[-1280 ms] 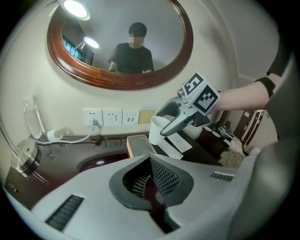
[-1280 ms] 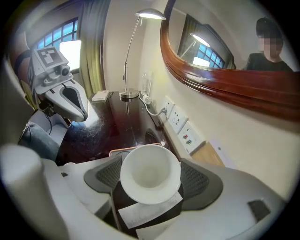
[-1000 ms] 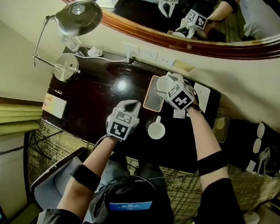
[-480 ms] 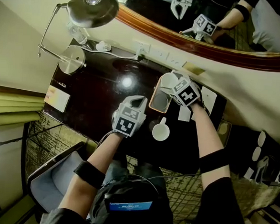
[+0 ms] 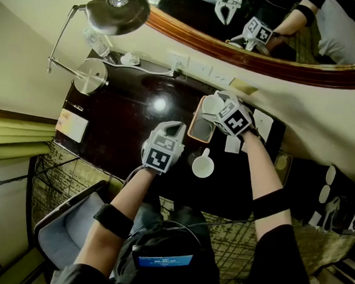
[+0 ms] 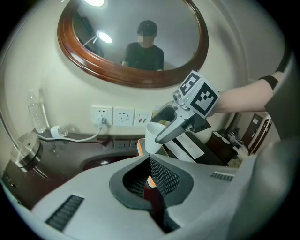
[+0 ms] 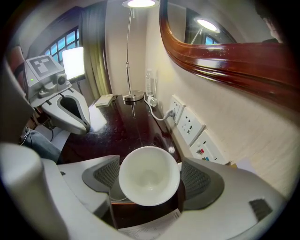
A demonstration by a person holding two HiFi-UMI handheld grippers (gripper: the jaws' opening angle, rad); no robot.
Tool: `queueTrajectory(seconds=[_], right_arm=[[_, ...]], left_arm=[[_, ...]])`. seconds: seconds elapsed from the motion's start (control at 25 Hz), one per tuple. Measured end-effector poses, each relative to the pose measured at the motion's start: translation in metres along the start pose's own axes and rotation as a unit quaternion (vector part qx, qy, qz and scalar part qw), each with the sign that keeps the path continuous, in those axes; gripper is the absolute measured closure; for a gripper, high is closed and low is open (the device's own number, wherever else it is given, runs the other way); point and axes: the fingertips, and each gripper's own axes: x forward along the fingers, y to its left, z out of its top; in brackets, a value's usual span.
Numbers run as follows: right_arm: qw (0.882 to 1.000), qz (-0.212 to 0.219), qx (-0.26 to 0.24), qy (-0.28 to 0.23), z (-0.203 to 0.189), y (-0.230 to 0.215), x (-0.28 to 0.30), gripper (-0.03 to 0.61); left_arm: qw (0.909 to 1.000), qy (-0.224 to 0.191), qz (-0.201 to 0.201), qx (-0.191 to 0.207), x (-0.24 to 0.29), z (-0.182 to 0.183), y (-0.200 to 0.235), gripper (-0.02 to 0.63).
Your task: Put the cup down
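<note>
Dark glossy desk [image 5: 124, 128], seen from above. Its rear edge runs along the wall below a row of white wall sockets [image 5: 192, 65] and an oval wood-framed mirror [image 5: 262, 56]. The widest bare stretch lies at the centre, between the round base of the chrome desk lamp [image 5: 90, 76] and the left gripper [image 5: 172, 129]. A rectangular orange-rimmed tray [image 5: 197, 132] sits towards the right rear. A second white handled cup [image 5: 202, 166] stands just in front of the tray, near the front edge.

The left gripper hangs over the desk with its jaws fully together and nothing between them. The right gripper [image 5: 213, 107] holds the plain white ceramic cup [image 7: 149, 176] over the tray, a pad lying against each side. Its jaws have just been opening slightly, with the cup between them.

Compared with half a second ago, both grippers and the cup occupy almost the same places. The head camera had shifted before that.

The cup stands upright with its long axis near vertical and its mouth upward. The left gripper hides its base, so contact with the tray cannot be judged.
</note>
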Motion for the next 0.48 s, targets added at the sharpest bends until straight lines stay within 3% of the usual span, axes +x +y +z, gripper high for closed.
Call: queueTrajectory(seconds=[0.48], right_arm=[[0.999,-0.034,0.018,-0.023,0.011,0.006,-0.043,0.126]], left_arm=[[0.9999,-0.011,0.007,-0.001,-0.028,0.003,-0.006,0.614]])
